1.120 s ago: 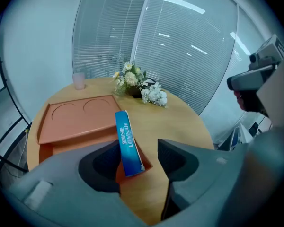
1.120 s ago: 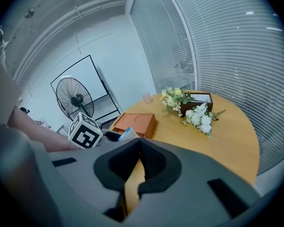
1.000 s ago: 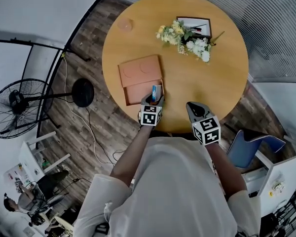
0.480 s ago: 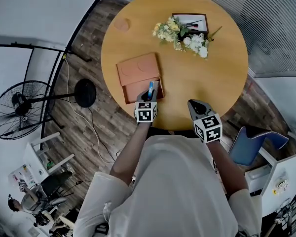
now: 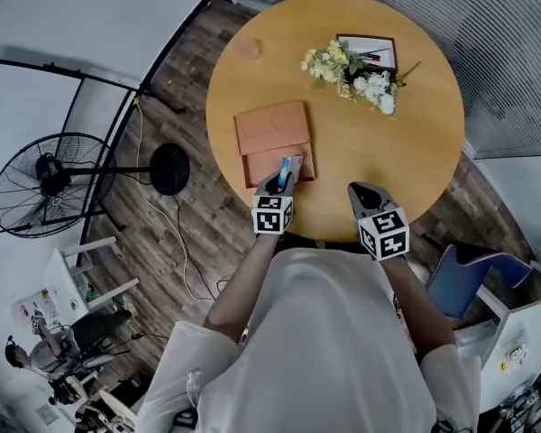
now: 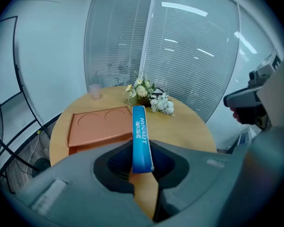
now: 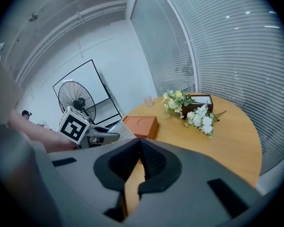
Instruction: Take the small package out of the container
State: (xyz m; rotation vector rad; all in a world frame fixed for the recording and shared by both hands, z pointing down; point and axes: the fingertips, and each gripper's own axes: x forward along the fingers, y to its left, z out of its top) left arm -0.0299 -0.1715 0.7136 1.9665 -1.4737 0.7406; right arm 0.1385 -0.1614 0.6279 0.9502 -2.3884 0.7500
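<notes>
Part of the small package (image 6: 142,136) is hidden by the left gripper (image 6: 142,156), whose jaws are clamped on it near the container (image 5: 272,132), while the right gripper (image 7: 139,145) is closed on nothing.

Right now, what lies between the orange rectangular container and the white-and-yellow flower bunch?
Nothing: bare round wooden tabletop separates orange container and flower bunch, in the head view.

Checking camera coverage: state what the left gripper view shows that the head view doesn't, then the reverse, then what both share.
Left gripper view only: the white lettering along the small package, which stands edge-up, clamped in the left gripper. Head view only: the person's white shirt and that gripper's marker cube. Shared: the round table, the orange container, the flowers and the blue package itself.
</notes>
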